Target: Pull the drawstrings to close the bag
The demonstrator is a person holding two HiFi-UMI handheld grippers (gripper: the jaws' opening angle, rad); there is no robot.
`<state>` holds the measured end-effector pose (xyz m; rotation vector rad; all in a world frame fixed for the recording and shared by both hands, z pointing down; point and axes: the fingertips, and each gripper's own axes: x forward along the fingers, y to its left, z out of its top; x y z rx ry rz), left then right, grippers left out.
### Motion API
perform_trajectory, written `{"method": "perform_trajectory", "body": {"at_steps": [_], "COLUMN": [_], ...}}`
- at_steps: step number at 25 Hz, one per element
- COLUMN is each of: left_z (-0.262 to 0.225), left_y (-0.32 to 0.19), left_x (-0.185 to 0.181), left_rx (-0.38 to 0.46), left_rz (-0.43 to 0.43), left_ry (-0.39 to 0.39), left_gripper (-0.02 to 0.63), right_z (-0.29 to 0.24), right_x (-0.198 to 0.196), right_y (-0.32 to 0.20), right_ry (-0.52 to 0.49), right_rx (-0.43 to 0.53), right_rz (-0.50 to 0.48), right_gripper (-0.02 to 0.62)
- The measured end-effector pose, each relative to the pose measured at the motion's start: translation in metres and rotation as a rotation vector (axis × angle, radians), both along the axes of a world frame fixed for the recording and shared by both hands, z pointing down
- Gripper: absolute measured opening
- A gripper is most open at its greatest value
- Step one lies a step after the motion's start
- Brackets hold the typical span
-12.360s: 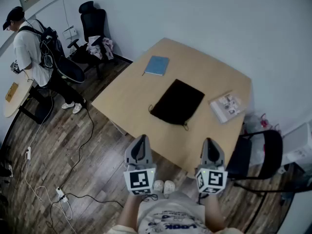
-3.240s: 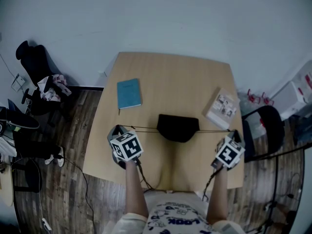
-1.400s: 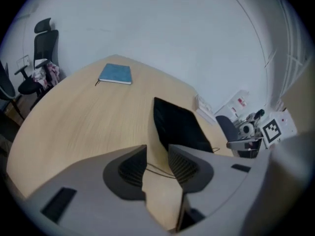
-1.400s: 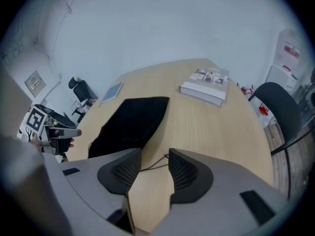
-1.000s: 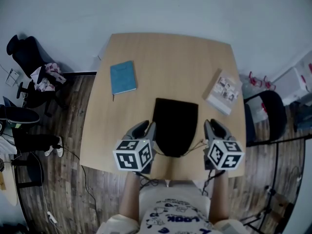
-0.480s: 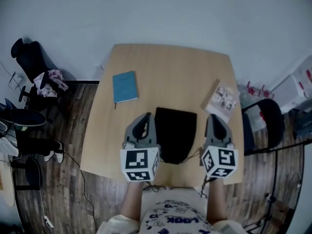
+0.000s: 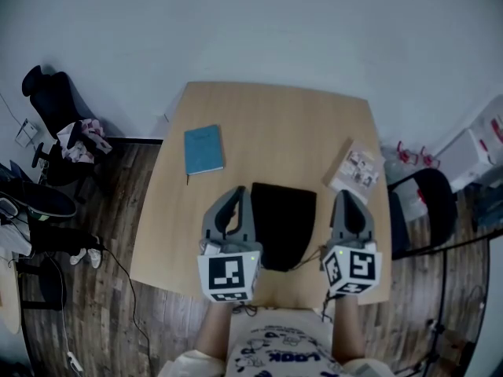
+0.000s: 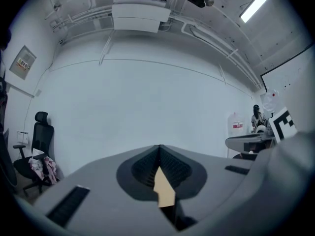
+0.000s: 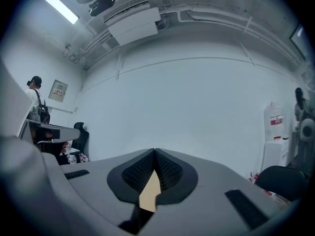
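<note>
The black drawstring bag [image 7: 283,220] lies flat on the wooden table [image 7: 275,124], its cinched end toward me and a slack cord [image 7: 319,251] trailing off its near right corner. My left gripper [image 7: 239,193] hovers above the table just left of the bag. It is shut and empty, and its jaws meet in the left gripper view [image 8: 159,150]. My right gripper [image 7: 344,198] hovers right of the bag. Its jaws have just closed the last bit, and nothing is between them [image 9: 154,154]. Both point level at the white wall.
A blue notebook [image 7: 204,149] lies at the table's left and a printed booklet [image 7: 357,170] at its right. A black chair [image 7: 426,204] stands beyond the right edge and an office chair [image 7: 47,93] at far left. A person [image 9: 35,98] stands at the left.
Both grippers have risen from beside the bag toward the head camera and tipped level. A second ago their jaws stood open; now both are shut. The bag has not moved.
</note>
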<state>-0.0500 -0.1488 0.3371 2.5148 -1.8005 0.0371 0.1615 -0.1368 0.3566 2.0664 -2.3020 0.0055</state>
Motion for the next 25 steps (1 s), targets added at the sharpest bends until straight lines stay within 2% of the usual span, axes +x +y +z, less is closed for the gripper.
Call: {"method": "perform_trajectory", "body": {"at_steps": [3,11,16,25], "left_z": [0.0022,0.004,0.0091,0.0095], "left_y": [-0.0005,0.0002,-0.0015,-0.0022], "left_x": [-0.0025,-0.0036,-0.0087,-0.0087], "left_rx": [-0.001,-0.01,-0.002,-0.007], "left_rz": [-0.003,-0.012,-0.01,-0.015], "left_ry": [-0.016,0.0,-0.054,-0.063], "left_gripper": [0.003,0.003,0.003,0.003], "right_z": [-0.0016,0.0046,0.0042,0.0069], "right_x": [0.002,0.0059,0.0047,0.0076], "right_y": [0.0013,0.0046,0.0042,0.0039], "right_ry": [0.002,-0.005,0.0,0.002], "right_rx": [0.005,-0.002,-0.003,-0.015], "right_rz": [0.005,0.008,0.007,0.014], "right_gripper": [0.002,0.002,0.002,0.002]}}
